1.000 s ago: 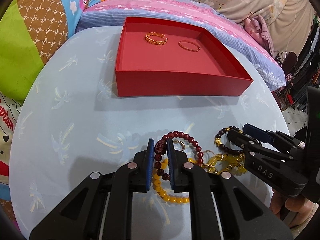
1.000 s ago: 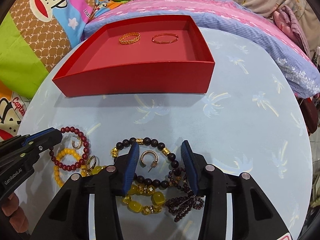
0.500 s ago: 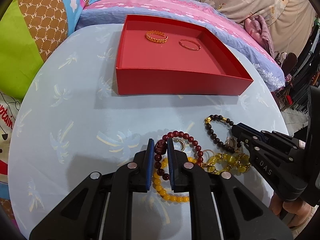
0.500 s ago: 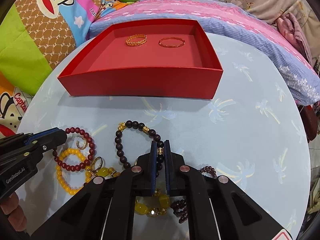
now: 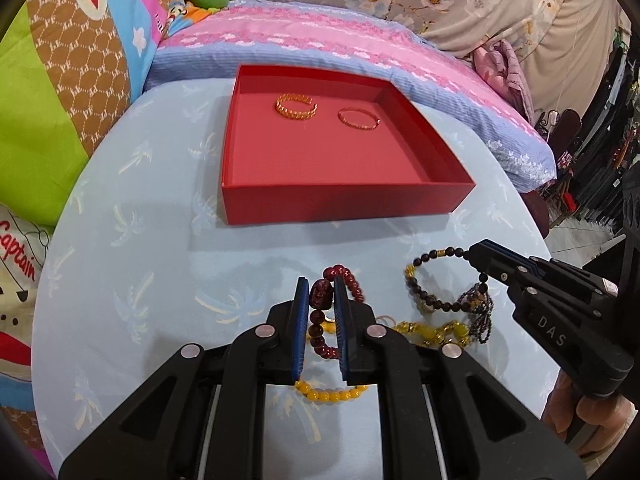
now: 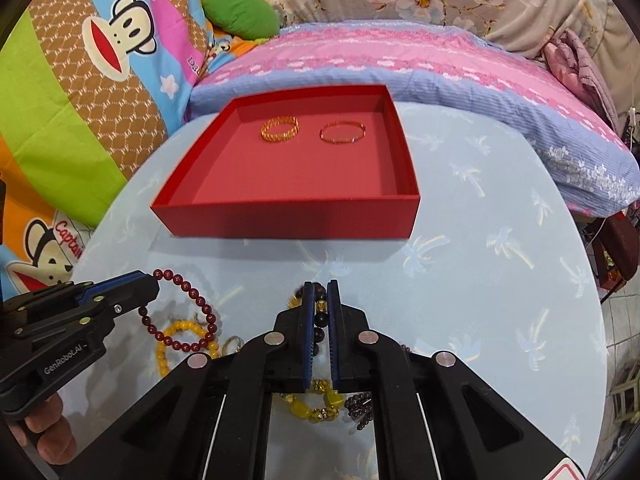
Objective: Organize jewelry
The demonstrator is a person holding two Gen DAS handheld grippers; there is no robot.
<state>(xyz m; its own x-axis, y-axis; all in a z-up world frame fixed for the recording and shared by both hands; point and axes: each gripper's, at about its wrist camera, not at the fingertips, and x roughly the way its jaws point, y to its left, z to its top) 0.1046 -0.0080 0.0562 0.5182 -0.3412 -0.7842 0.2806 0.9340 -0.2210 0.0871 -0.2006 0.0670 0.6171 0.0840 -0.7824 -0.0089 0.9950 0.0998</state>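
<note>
My left gripper (image 5: 322,300) clamped on red bead bracelet (image 6: 202,312), right gripper (image 6: 320,300) pinching black bead bracelet (image 5: 420,288) – both near side. Far: red tray (image 5: 344,196), two gold bangles (image 5: 296,106) inside.

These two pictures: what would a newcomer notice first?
First the red box in the middle of the table, with two gold bangles at its far side. Nearer, each tool pinches a bracelet: left tool a red one, right tool a black one.

A home bedroom: patterned bedding (image 6: 400,64) and cartoon pillows (image 6: 100,60).
</note>
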